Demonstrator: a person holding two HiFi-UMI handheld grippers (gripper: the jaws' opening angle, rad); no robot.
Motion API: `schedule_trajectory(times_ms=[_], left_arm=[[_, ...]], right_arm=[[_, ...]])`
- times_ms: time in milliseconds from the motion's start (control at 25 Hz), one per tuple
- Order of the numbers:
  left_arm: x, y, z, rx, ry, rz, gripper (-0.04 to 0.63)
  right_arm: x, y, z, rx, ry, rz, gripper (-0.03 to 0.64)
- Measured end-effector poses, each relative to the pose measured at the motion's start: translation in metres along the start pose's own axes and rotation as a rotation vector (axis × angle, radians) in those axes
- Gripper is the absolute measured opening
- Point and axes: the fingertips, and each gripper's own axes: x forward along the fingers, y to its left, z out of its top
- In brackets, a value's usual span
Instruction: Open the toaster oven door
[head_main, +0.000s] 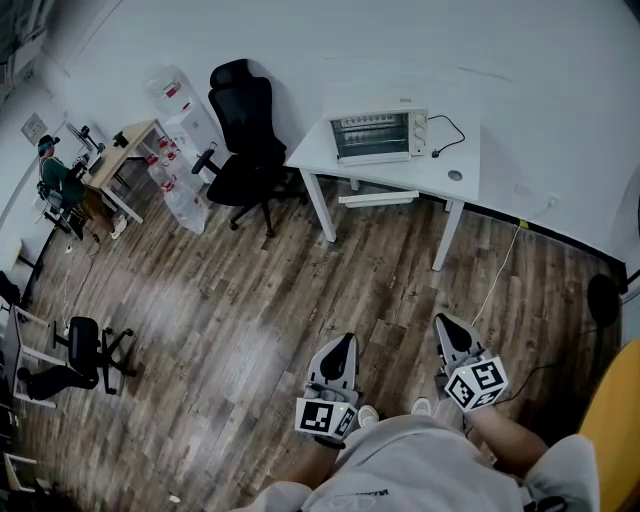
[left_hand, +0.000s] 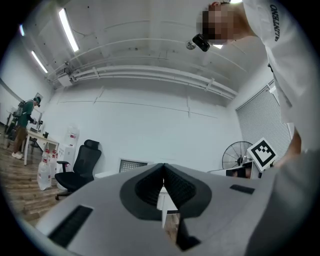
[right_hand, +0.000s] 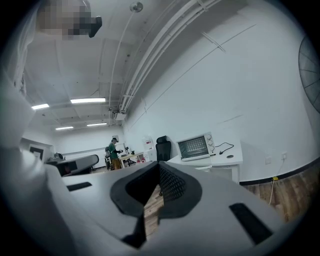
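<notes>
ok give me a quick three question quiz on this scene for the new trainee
1. True or false: the toaster oven has its door open.
2. In the head view, what stands just left of the white table? A) a ladder B) a black office chair C) a bicycle
3. Fill in: the fingers of the left gripper and the right gripper are both ____ and hold nothing.
Key: 1 false, the door is closed. 2 B. 3 shut.
</notes>
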Motion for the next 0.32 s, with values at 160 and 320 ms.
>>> schedule_trajectory(times_ms=[160,320], left_arm=[[0.0002,-0.001,0.0004,-0.01,-0.001,-0.006,0.008],[-0.0014,-0.0033,-0.0029,-0.011,0.0,-0.012,0.008]], right_arm=[[-0.0009,0.002,-0.0009,0.001,0.0,0.0,0.015],[-0.0031,0.0019,-0.0039,-0.007,0.002,-0.006,0.015]])
